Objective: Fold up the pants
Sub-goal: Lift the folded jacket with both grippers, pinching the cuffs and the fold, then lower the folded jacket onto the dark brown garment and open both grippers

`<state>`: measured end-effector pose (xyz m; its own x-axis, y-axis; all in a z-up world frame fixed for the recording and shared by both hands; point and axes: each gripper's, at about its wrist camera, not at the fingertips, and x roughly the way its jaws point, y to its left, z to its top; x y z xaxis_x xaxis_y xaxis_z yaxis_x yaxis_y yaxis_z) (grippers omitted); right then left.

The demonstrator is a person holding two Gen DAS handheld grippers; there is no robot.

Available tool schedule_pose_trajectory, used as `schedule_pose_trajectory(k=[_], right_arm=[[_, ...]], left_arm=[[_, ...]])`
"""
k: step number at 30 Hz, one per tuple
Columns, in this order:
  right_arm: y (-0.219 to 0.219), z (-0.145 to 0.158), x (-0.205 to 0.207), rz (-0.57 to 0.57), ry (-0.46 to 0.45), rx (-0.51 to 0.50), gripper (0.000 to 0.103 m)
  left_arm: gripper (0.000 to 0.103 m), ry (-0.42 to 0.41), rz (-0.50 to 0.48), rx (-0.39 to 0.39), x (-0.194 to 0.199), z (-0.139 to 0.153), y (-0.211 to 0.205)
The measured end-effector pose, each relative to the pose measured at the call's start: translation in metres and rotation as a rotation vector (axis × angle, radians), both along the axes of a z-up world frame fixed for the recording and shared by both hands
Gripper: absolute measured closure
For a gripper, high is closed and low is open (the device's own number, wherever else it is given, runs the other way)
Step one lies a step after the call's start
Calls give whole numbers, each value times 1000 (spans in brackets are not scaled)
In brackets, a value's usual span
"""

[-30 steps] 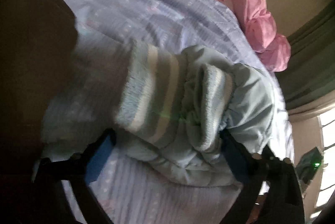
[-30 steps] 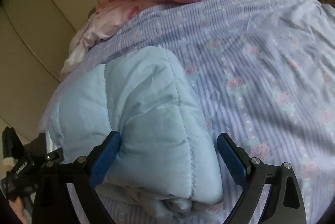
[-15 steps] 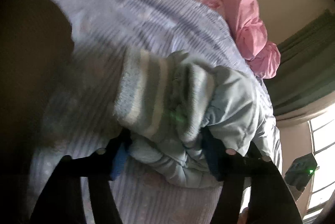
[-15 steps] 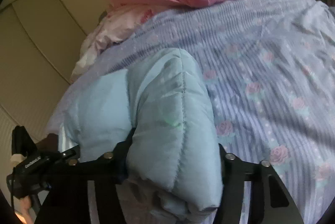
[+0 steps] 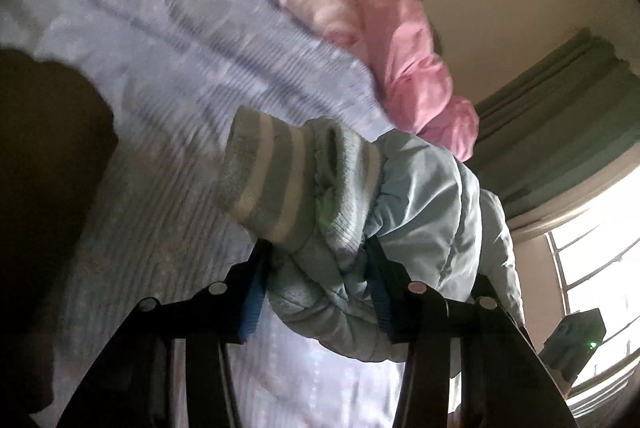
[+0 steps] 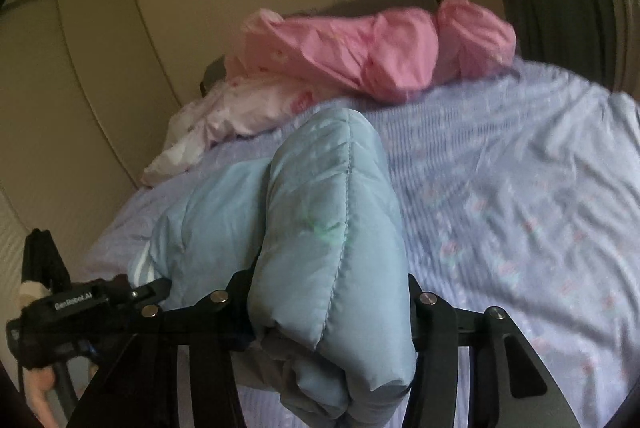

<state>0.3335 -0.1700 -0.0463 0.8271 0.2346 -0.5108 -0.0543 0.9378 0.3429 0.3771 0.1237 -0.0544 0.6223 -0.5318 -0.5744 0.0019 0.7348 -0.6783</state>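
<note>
The light blue quilted pants (image 6: 320,228) are folded into a thick bundle and held up off the bed. My right gripper (image 6: 332,302) is shut on the padded end of the bundle. My left gripper (image 5: 316,260) is shut on the other end, where the striped knit cuffs (image 5: 276,184) and quilted fabric (image 5: 424,204) bunch together. The left gripper also shows at the lower left of the right wrist view (image 6: 76,308), touching the bundle's far side.
The bed has a lilac striped floral sheet (image 6: 520,188). A pink and white duvet (image 6: 372,56) is heaped at the far edge by the wall. A green curtain (image 5: 560,100) and bright window (image 5: 600,268) lie to the right.
Both grippers have closed on the folded pants and lifted the bundle off the sheet. The views have tilted upward toward the wall and window.
</note>
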Motion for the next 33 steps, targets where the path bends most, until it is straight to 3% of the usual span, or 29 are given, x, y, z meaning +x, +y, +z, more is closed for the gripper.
schedule_pose_trajectory(k=[6, 11, 16, 20, 24, 30, 33], right_arm=[[23, 56, -26, 8, -92, 34, 53], [71, 92, -45, 65, -165, 64, 53], [143, 103, -51, 159, -185, 131, 53], [200, 90, -49, 219, -158, 175, 53], [254, 62, -46, 261, -102, 168, 53], [287, 19, -35, 241, -32, 135, 53], [292, 1, -26, 227, 26, 137, 53]], left_arm=[[59, -114, 4, 39, -33, 64, 36], [59, -196, 56, 120, -69, 114, 100], [59, -225, 129, 217, -93, 133, 168], [59, -206, 194, 255, -102, 125, 223], [60, -152, 225, 241, -93, 88, 270], [60, -75, 187, 214, -77, 36, 292], [60, -41, 178, 240, -76, 27, 292]])
